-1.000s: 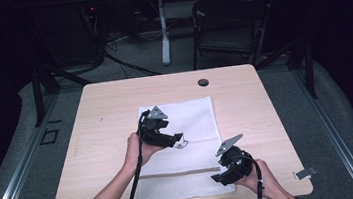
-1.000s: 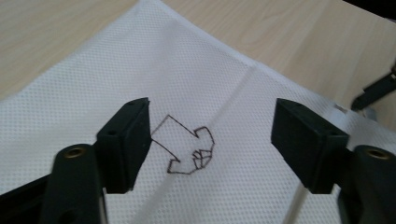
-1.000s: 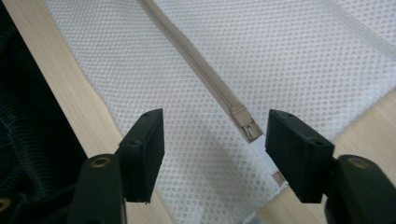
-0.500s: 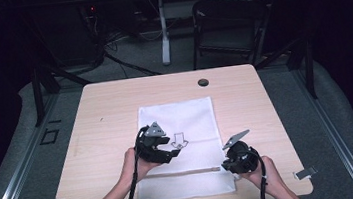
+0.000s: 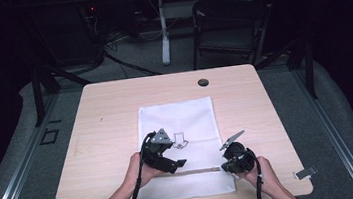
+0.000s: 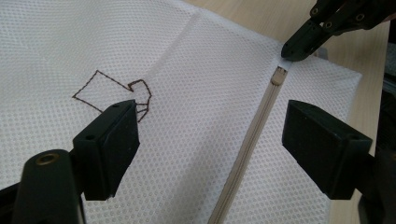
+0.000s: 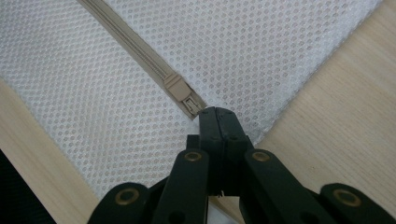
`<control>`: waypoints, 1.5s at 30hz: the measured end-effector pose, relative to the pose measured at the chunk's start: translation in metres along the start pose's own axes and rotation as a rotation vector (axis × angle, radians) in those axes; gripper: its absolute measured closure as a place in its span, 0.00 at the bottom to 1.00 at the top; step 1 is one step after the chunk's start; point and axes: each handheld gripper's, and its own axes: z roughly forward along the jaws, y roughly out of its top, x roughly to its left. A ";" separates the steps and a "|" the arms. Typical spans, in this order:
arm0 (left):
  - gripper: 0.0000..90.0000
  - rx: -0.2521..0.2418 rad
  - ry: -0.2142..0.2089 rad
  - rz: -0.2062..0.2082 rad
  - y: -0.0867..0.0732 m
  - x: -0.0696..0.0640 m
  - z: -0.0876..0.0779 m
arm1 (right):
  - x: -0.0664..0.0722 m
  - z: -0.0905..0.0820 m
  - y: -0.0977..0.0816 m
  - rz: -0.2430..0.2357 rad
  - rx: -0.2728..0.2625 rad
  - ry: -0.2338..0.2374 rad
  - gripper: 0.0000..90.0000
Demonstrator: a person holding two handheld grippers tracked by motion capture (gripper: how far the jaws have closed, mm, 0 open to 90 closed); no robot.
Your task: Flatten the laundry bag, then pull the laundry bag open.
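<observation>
A white mesh bag [image 5: 182, 119] lies flat on the wooden table [image 5: 105, 112], with a beige zipper [image 5: 200, 171] across its near end. My right gripper [image 5: 224, 168] is shut, its tips [image 7: 217, 114] pinching the bag's fabric just past the zipper slider [image 7: 180, 91]. It also reaches in at the top right of the left gripper view [image 6: 292, 51]. My left gripper [image 5: 179, 164] hovers over the bag; its jaws have just been opening and stand wide [image 6: 210, 126] with nothing gripped. The zipper [image 6: 254, 135] runs below them, beside a brown stitched outline [image 6: 112, 91].
A black round grommet [image 5: 203, 82] sits near the table's far edge. A dark chair [image 5: 229, 28] and cables stand behind the table. Metal clips mark the front corners [image 5: 305, 172]. Bare wood [image 7: 336, 116] borders the bag on the right.
My left gripper has come nearer the front edge and lower, toward the zipper. The right gripper has stayed at the zipper's right end.
</observation>
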 end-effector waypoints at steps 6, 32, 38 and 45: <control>0.18 0.011 -0.004 0.054 0.001 -0.011 0.010 | -0.004 0.002 -0.001 0.021 0.002 0.023 1.00; 0.25 0.048 -0.077 0.149 0.017 -0.035 0.053 | -0.004 0.005 -0.006 -0.023 -0.041 0.016 1.00; 0.35 0.051 -0.097 0.159 0.017 -0.037 0.065 | -0.005 0.005 -0.005 -0.025 -0.032 0.017 1.00; 0.49 0.072 -0.107 0.177 0.017 -0.043 0.077 | -0.004 0.004 -0.006 -0.017 -0.037 0.010 1.00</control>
